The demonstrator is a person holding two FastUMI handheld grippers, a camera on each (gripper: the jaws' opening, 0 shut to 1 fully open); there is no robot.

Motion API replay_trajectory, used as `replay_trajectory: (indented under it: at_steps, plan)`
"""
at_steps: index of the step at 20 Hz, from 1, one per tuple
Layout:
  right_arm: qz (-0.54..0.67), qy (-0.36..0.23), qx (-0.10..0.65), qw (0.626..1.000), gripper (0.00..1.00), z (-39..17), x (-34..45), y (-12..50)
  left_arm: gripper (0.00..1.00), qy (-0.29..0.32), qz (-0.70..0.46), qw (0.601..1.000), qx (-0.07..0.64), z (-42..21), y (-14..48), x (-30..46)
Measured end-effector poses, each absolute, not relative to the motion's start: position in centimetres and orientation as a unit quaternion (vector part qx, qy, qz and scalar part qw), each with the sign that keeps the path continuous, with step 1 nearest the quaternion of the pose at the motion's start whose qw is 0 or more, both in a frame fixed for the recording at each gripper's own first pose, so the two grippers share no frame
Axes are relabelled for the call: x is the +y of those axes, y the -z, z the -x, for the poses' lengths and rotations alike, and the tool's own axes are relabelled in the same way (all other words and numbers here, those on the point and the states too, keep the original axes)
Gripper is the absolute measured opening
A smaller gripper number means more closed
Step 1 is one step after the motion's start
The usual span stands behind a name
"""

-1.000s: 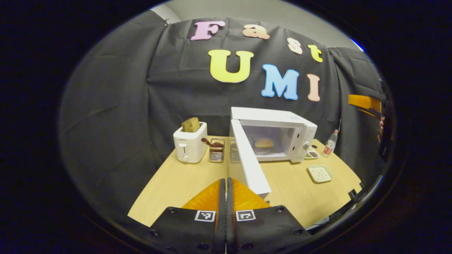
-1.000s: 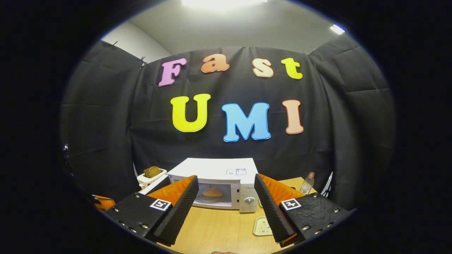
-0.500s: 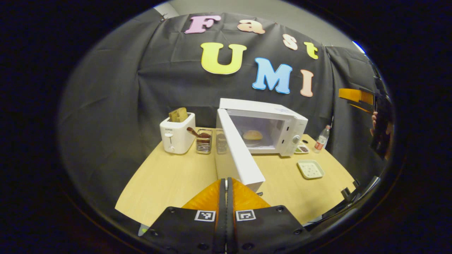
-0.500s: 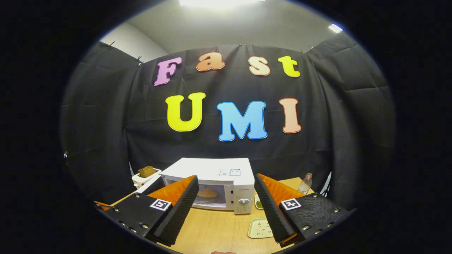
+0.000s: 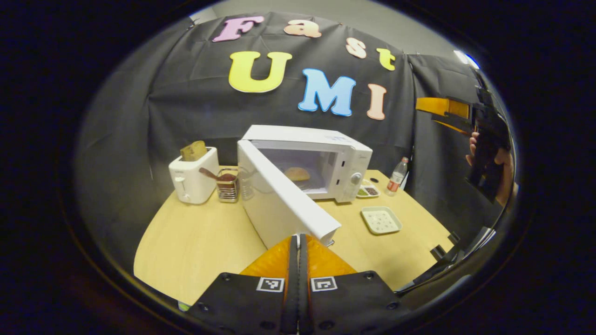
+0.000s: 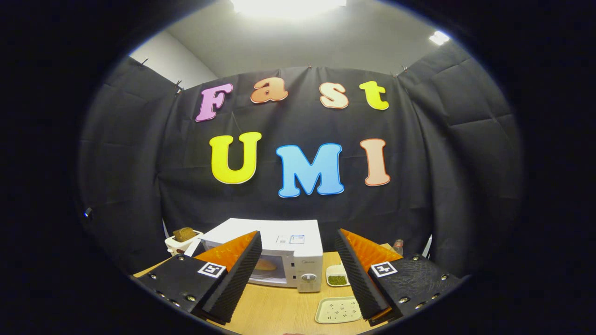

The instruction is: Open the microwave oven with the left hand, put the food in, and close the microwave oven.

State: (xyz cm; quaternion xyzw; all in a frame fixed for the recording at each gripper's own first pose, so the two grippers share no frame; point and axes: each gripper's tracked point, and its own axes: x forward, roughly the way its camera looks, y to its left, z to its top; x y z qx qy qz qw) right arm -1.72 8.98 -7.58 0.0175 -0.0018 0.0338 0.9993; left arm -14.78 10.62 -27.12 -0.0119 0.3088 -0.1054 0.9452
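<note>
Left gripper view: closed, empty left claw (image 5: 298, 246) behind open microwave door (image 5: 284, 200), bun (image 5: 297, 174) inside; push its outer face steadily. Right claw (image 6: 298, 267) open, empty.

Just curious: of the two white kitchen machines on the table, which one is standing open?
The microwave: its door is swung out. The toaster has no door.

The left gripper view looks down from near the counter (image 5: 195, 242), its open microwave (image 5: 321, 158) at 12 o'clock. The right gripper view, higher and farther back, shares that microwave (image 6: 293, 251) at 6 o'clock.
</note>
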Motion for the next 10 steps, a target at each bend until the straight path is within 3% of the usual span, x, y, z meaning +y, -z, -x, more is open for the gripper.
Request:
replay_trajectory:
  at_steps: [10]
  plan:
    - [-0.013, -0.018, 0.012, 1.000, 0.97, 0.6, 3.8, 8.7, 0.07, 0.160, 0.016, 0.942, 0.296, 8.6, 27.4, 1.6]
